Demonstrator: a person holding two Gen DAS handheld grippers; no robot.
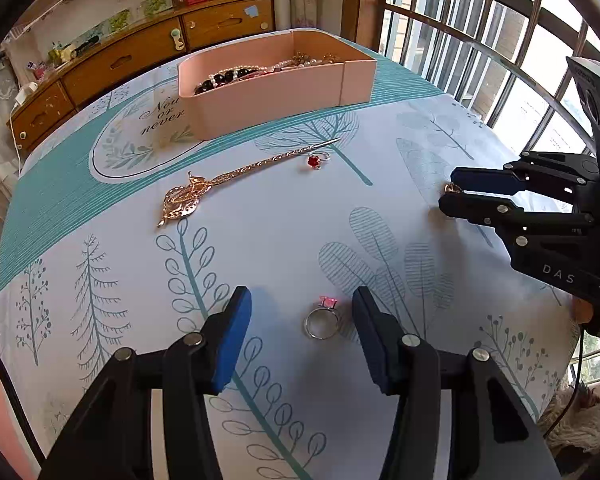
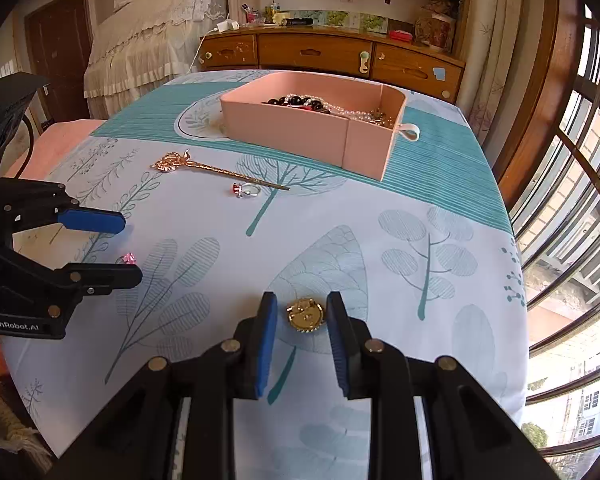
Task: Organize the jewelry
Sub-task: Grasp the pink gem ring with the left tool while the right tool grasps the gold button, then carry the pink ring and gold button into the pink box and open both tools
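**Left wrist and right wrist views: both grippers set astride small pieces, neither yet pinched**

Left wrist view. The left gripper (image 1: 302,334) is held tilted down over the tablecloth (image 1: 260,240), jaws partly apart, with a silver ring with a pink stone (image 1: 322,320) lying flat between them. A gap shows on each side of the ring, so it is judged not yet gripped; the straddling pose is read as preparation for a pinch. Farther off, a gold hairpin (image 1: 220,182) lies diagonally, and a ring with a red stone (image 1: 315,159) rests just beside its pointed end. The pink box (image 1: 268,96) stands beyond these, already holding beads and pearls, and is taken as the destination. Open cloth lies between ring and box; the hairpin crosses part of that path. The right gripper (image 1: 446,196) is seen at the right, low over the cloth, something gold just showing between its tips.

Right wrist view. The right gripper (image 2: 300,320) is held narrow around a round gold brooch-like piece (image 2: 305,316). Slivers of cloth show on both sides, so contact is not confirmed. The piece sits well inside the table edge, which drops away at right toward the window grille (image 2: 572,200). The box wall (image 2: 292,128) is upright and must be cleared from above. The left gripper (image 2: 130,248) is seen at the left, the pink stone (image 2: 127,258) between its fingers. Both grippers are well apart, so simultaneous lifts are judged feasible.
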